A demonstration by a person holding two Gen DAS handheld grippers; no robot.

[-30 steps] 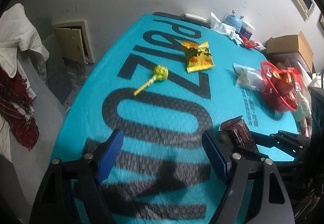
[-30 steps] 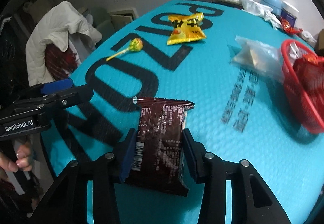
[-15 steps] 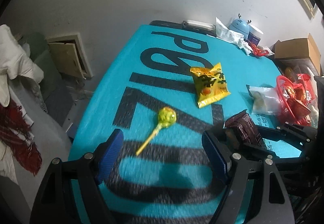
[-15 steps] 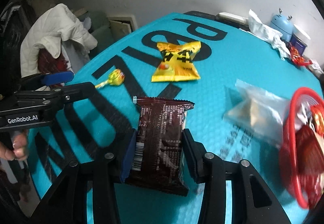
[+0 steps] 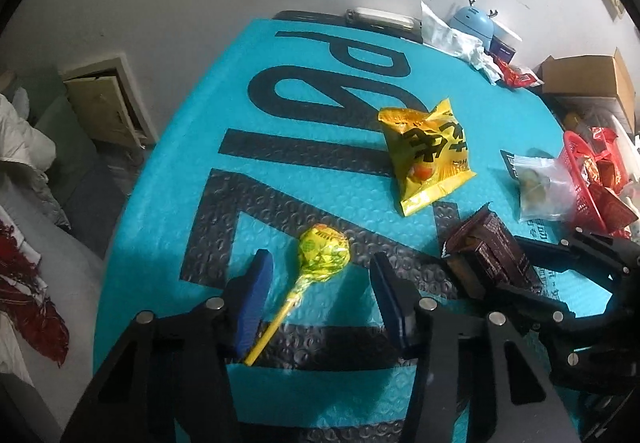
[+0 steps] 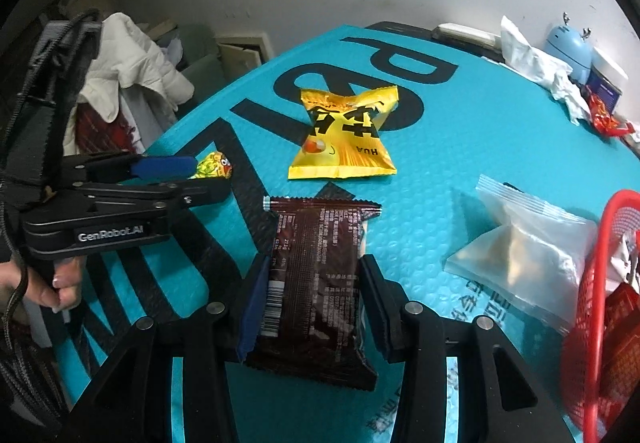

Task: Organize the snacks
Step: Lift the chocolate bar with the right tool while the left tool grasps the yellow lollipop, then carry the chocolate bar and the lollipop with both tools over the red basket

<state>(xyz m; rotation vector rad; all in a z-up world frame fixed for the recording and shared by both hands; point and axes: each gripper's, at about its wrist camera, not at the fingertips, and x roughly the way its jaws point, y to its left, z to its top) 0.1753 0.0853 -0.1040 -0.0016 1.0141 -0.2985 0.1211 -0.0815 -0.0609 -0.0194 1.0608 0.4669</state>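
My left gripper (image 5: pixel 320 299) is open, its blue pads on either side of a yellow-green lollipop (image 5: pixel 323 251) that lies on the teal table cover (image 5: pixel 320 147). The lollipop's stick points back toward me. My right gripper (image 6: pixel 312 295) is shut on a dark brown snack packet (image 6: pixel 320 267) and holds it above the table; the packet also shows in the left wrist view (image 5: pixel 488 251). A yellow chip bag (image 6: pixel 346 135) lies farther out. A clear bag (image 6: pixel 524 255) lies beside a red basket (image 6: pixel 592 283) holding red packets.
At the table's far end are a crumpled white bag (image 5: pixel 452 35), a blue round device (image 5: pixel 476 23) and red wrappers (image 5: pixel 516 75). A cardboard box (image 5: pixel 588 79) stands at the right. A white jacket (image 6: pixel 132 63) hangs off the table's left side.
My left gripper has moved forward until the lollipop lies between its open fingers. My right gripper, still holding the brown packet, has also moved forward toward the chip bag.
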